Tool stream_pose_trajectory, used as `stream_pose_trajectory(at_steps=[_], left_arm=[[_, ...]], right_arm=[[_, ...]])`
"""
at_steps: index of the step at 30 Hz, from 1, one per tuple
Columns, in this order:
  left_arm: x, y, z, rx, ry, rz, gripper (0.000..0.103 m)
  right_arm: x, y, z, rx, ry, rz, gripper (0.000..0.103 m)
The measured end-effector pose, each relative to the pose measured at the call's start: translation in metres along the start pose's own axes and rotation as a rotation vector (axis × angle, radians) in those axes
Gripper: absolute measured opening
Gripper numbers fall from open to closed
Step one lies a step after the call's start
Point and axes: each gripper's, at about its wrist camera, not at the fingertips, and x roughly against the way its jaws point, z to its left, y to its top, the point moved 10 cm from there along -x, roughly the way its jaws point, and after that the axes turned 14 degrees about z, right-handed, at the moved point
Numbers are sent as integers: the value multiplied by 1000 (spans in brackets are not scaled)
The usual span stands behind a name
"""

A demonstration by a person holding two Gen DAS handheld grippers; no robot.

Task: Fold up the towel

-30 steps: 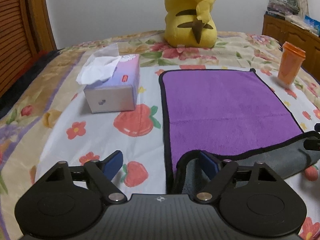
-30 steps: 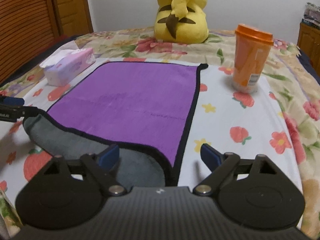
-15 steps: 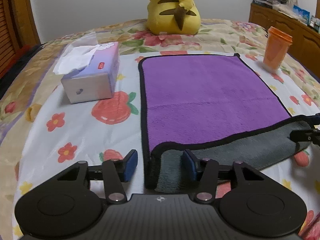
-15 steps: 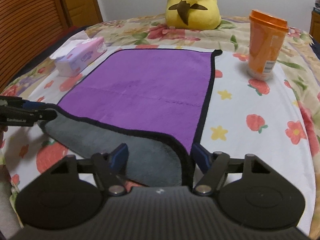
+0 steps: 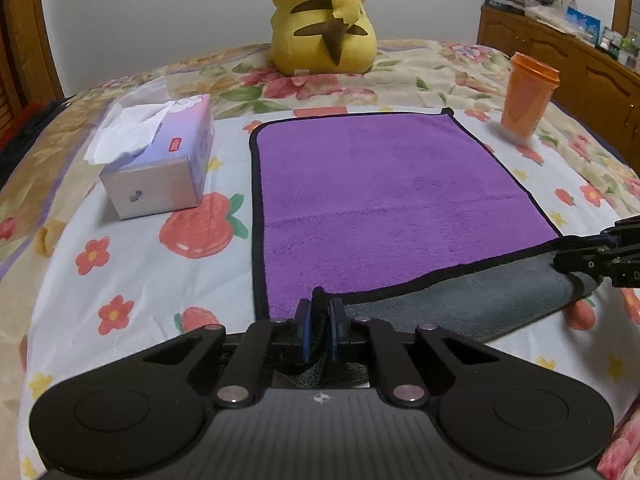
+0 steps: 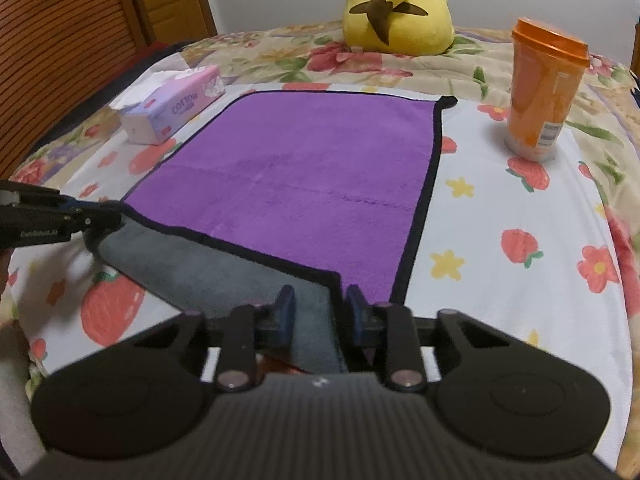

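Observation:
A purple towel (image 5: 380, 192) with a black hem and grey underside lies flat on the bed; it also shows in the right wrist view (image 6: 312, 172). Its near edge is lifted, showing the grey side (image 5: 460, 300). My left gripper (image 5: 319, 320) is shut on the near left corner. My right gripper (image 6: 320, 312) straddles the near right corner with the jaws narrowed but still apart around the cloth. The right gripper also shows in the left wrist view (image 5: 592, 256), and the left gripper in the right wrist view (image 6: 92, 220).
A tissue box (image 5: 160, 160) stands left of the towel. An orange cup (image 6: 544, 88) stands at the right. A yellow plush toy (image 5: 324, 16) sits at the back. A wooden cabinet (image 5: 560, 60) is beyond the bed's right side.
Both grippers have closed in on the towel's near corners. The left went from open to shut on its corner; the right narrowed. The near edge has lifted.

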Motion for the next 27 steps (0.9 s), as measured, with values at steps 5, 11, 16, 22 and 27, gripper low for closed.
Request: stream_pose_trajectory(at_steps=[5,11,16,22,27], left_arm=[[5,3,0,3,-1,-19,10],[15,9,-1,-1,-8,-56,9],[30,15,-4,0,8,-118,9],[48,25,-11,2,1,-186,9],[63,32,-17,3,-5,-242,9]], right_arm=[[1,1,-1,5,-8,0,6],[5,4,-4,9,-13,-27,5],[11,9,-3,14,-8,-59,5],[18,18,-3,18,4,-107,5],[29,24,-3,16,21,-147,5]])
